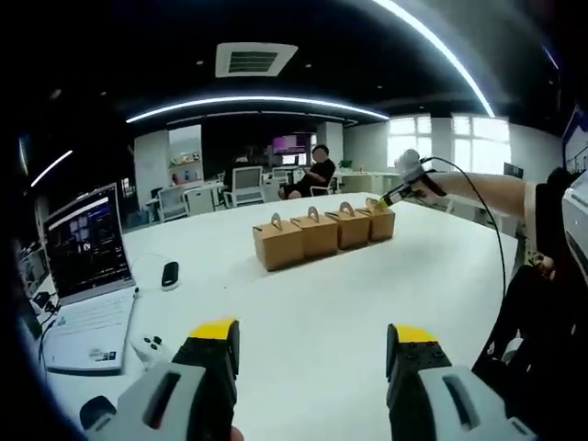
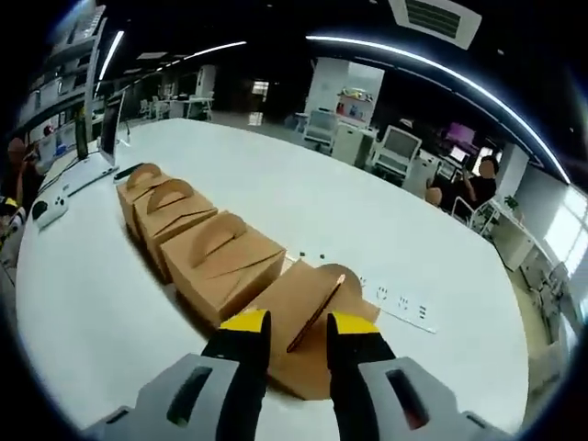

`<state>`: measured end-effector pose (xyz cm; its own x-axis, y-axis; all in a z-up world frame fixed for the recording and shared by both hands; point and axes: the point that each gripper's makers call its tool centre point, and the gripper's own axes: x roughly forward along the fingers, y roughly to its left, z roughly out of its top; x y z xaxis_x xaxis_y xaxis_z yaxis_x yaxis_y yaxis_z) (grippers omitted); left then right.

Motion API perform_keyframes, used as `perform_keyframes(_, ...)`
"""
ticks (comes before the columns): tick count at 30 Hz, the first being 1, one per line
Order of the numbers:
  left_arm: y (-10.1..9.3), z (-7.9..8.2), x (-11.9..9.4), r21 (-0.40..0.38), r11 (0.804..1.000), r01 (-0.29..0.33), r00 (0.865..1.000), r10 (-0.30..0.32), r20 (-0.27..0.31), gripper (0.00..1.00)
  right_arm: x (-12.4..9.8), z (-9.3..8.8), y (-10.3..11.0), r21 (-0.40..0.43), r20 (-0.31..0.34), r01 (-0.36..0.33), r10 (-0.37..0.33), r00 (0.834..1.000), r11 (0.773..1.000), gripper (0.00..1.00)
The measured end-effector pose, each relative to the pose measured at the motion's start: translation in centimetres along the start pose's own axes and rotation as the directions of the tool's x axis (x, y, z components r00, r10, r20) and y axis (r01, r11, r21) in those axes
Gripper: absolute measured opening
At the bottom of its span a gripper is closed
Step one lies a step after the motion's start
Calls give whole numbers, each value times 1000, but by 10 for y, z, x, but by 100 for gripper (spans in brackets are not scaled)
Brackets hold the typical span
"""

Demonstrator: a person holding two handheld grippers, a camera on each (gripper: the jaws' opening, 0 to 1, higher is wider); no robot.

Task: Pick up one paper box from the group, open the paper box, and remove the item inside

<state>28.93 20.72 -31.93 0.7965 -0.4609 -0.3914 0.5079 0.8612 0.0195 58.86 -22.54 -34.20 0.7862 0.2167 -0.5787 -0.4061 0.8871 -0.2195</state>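
Right gripper [image 2: 299, 323] straddling the arched handle of the end brown paper gable box [image 2: 312, 331], jaws parted; left gripper [image 1: 312, 335] released, hovering short of the box row

A large white table [image 1: 303, 303] spans the lower frame of the left gripper view. Above it hang a dark ceiling with a curved light strip [image 1: 257, 103] and an air vent [image 1: 254, 60]. Bright windows [image 1: 450, 140] sit at right; white office chairs [image 1: 246, 184] line the centre background.
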Motion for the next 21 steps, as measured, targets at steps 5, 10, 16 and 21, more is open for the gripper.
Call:
perform_keyframes(5,-1,-3,1,-8,1000,11,1000,-11,-2,65,11,-5,-7,35,-28,9,-8,1000,999,24)
perform_keyframes(10,-1,-7,1,-12,1000,7,1000,-7,-8,65,15,-6,-7,38,-34,18,-16,999,999,17)
perform_keyframes(16,-1,-6,-1,-14,1000,7,1000,-7,-1,65,18,-7,-6,22,-46,17,-16,999,1000,10)
perform_keyframes(21,-5,-10,-1,-13,1000,16,1000,-16,-7,65,16,-6,-13,16,-52,55,-54,997,998,3)
